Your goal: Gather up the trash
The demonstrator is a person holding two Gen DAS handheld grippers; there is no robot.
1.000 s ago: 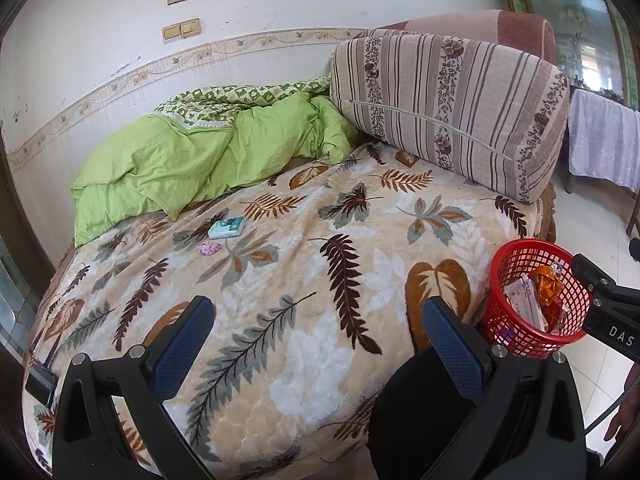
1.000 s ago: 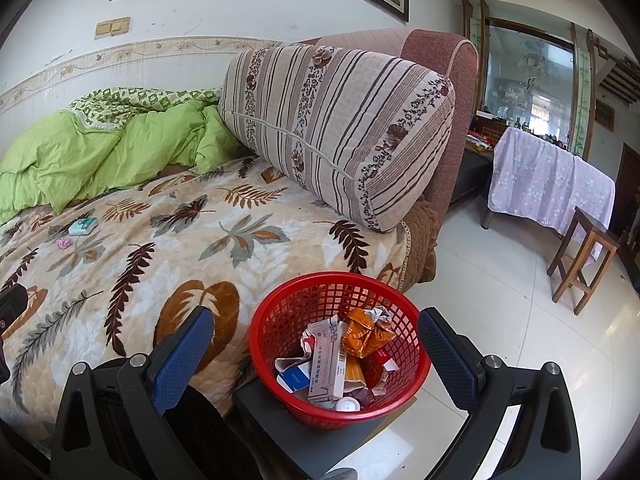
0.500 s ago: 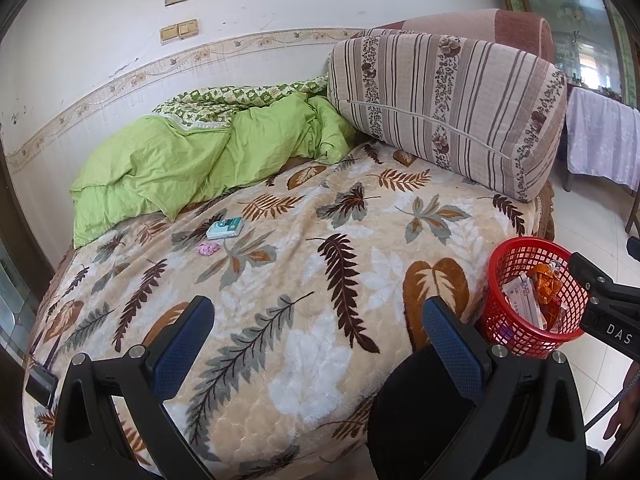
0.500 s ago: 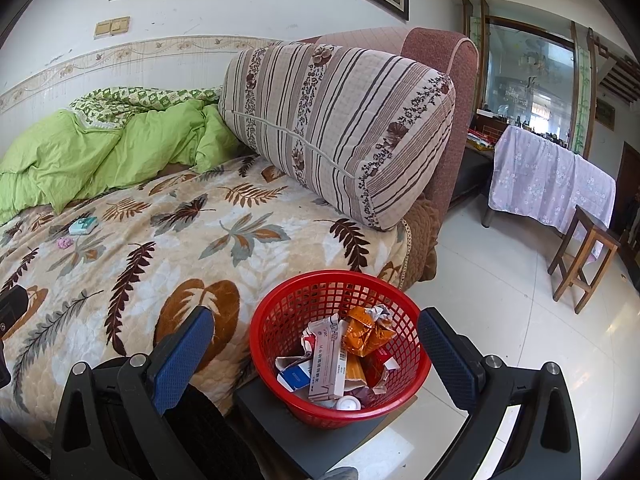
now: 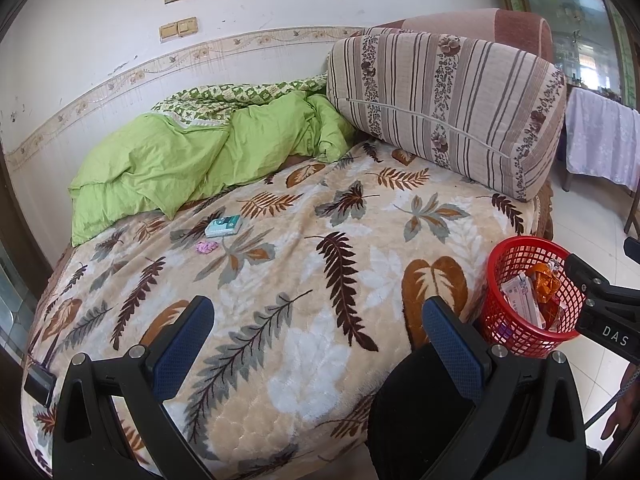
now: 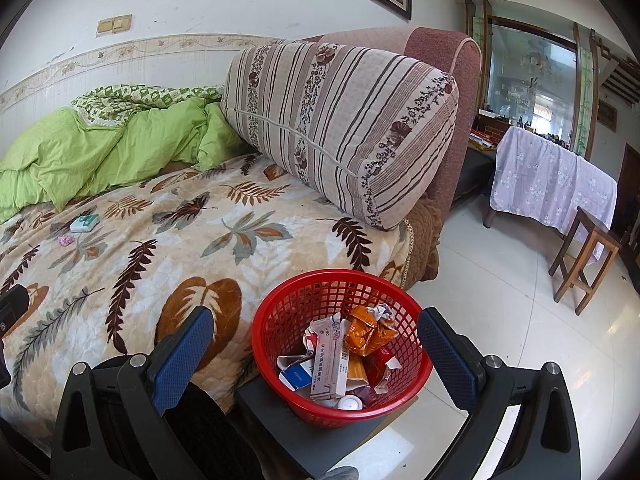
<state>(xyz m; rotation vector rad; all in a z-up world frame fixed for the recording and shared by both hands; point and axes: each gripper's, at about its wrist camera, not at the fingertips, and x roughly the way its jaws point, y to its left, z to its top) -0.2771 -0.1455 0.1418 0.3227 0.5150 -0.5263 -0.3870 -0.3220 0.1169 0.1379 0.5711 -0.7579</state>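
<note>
A red mesh basket [image 6: 280, 316] holding boxes and wrappers stands on a dark stool beside the bed; it also shows in the left wrist view [image 5: 516, 254]. On the leaf-patterned blanket [image 5: 304, 280] lie a small teal and white box [image 5: 223, 226] and a pink crumpled scrap [image 5: 207, 246], also seen far left in the right wrist view as the box [image 6: 84, 223] and scrap [image 6: 65, 240]. My left gripper [image 5: 316, 320] is open and empty above the blanket's near edge. My right gripper [image 6: 314, 334] is open and empty, just above the basket.
A green quilt [image 5: 192, 160] is bunched at the bed's far side. A large striped bolster [image 6: 340, 128] lies at the head of the bed. A cloth-covered table [image 6: 552, 176] and a wooden stool [image 6: 584, 256] stand on the white tile floor at the right.
Both views have shifted very slightly; the grippers stay open and the trash on the bed has not moved.
</note>
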